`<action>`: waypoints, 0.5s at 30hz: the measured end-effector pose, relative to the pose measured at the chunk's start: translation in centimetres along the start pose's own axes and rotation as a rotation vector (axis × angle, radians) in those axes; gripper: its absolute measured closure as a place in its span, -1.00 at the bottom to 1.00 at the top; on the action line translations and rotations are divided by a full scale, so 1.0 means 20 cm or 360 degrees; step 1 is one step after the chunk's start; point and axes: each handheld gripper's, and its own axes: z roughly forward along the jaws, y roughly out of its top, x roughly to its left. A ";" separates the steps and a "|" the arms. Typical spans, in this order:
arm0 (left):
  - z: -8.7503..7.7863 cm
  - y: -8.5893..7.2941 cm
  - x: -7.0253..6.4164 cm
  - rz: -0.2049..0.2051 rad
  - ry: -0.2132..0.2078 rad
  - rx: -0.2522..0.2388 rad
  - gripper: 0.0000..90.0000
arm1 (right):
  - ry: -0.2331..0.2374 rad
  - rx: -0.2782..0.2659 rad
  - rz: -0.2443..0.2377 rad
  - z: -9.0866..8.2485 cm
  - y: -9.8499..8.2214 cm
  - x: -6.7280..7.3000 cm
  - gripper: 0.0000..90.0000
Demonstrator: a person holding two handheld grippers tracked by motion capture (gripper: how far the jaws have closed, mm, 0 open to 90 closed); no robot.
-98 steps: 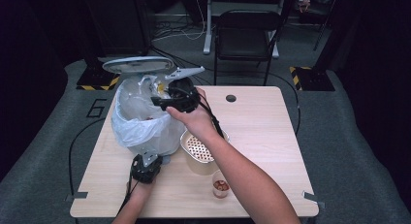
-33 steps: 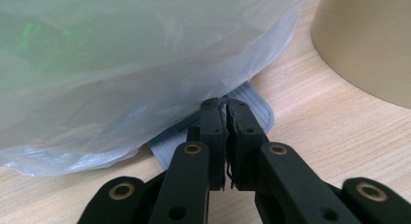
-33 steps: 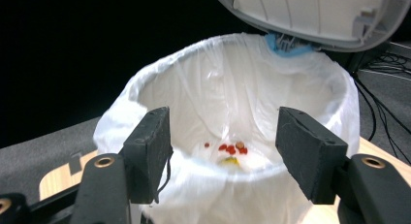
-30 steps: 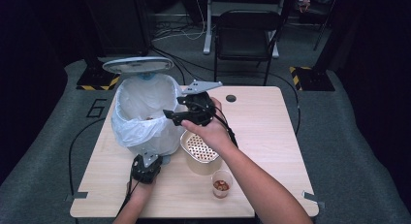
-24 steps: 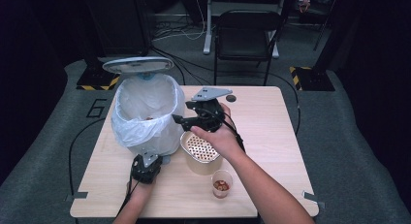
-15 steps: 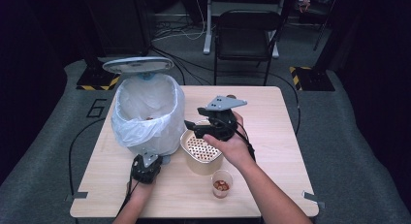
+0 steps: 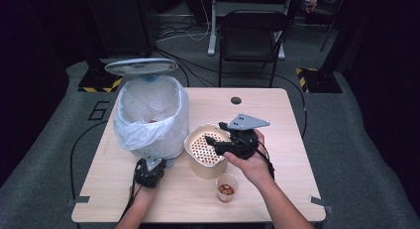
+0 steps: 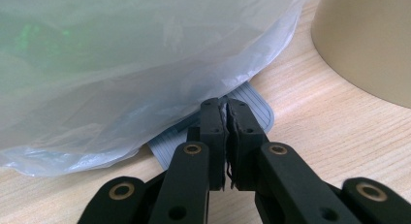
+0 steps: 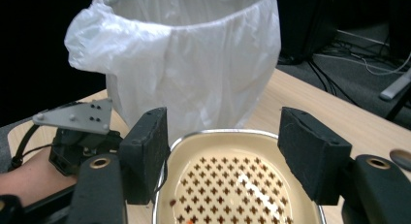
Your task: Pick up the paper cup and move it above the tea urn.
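Note:
A pedal bin point(image 7: 151, 115) lined with a white plastic bag stands at the table's left, its lid point(image 7: 140, 66) raised. My left gripper point(image 8: 227, 107) is shut, with its tips resting on the bin's grey ribbed pedal point(image 8: 257, 105). A beige container point(image 7: 205, 168) with a perforated insert point(image 9: 232, 185) sits to the right of the bin. My right gripper point(image 7: 211, 143) hovers over the container, pointing toward the bin. Its jaws have just been opening and hold nothing. A few crumbs lie on the insert.
A small clear cup point(image 7: 227, 189) with orange-red pieces stands near the front edge, below my right hand. The table has a round dark hole point(image 7: 236, 100) at its back. A black chair point(image 7: 252, 38) stands behind the table, and cables trail off the left side.
My right gripper has moved right and down, from the bin's rim to above the beige container. The left gripper and the raised lid have stayed still.

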 end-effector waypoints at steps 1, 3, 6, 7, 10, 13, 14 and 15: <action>0.00 0.00 0.00 0.0000 0.0001 0.0000 0.91 | 0.0000 0.0004 0.0011 0.00 -0.02 0.00 -0.25; 0.00 0.00 0.00 -0.0001 0.0007 -0.0010 0.91 | 0.0002 0.0018 0.0009 0.00 -0.03 -0.01 -0.25; 0.00 0.00 0.00 0.0000 0.0007 -0.0010 0.91 | 0.0002 0.0030 0.0032 0.00 -0.08 -0.02 -0.29; 0.00 0.00 0.00 -0.0001 0.0007 -0.0011 0.91 | 0.0003 0.0038 0.0050 0.00 -0.10 -0.02 -0.30; 0.00 0.00 0.00 0.0003 0.0007 -0.0008 0.91 | 0.0004 0.0039 0.0061 -0.01 -0.14 -0.03 -0.33; 0.00 0.00 0.00 0.0004 0.0007 -0.0007 0.91 | 0.0003 0.0046 0.0067 -0.02 -0.20 -0.04 -0.38; 0.00 0.00 0.00 -0.0001 -0.0001 0.0007 0.91 | -0.0002 0.0048 0.0058 -0.02 -0.21 -0.04 -0.39; 0.00 0.00 0.00 -0.0001 -0.0001 0.0007 0.91 | -0.0002 0.0048 0.0058 -0.02 -0.21 -0.04 -0.39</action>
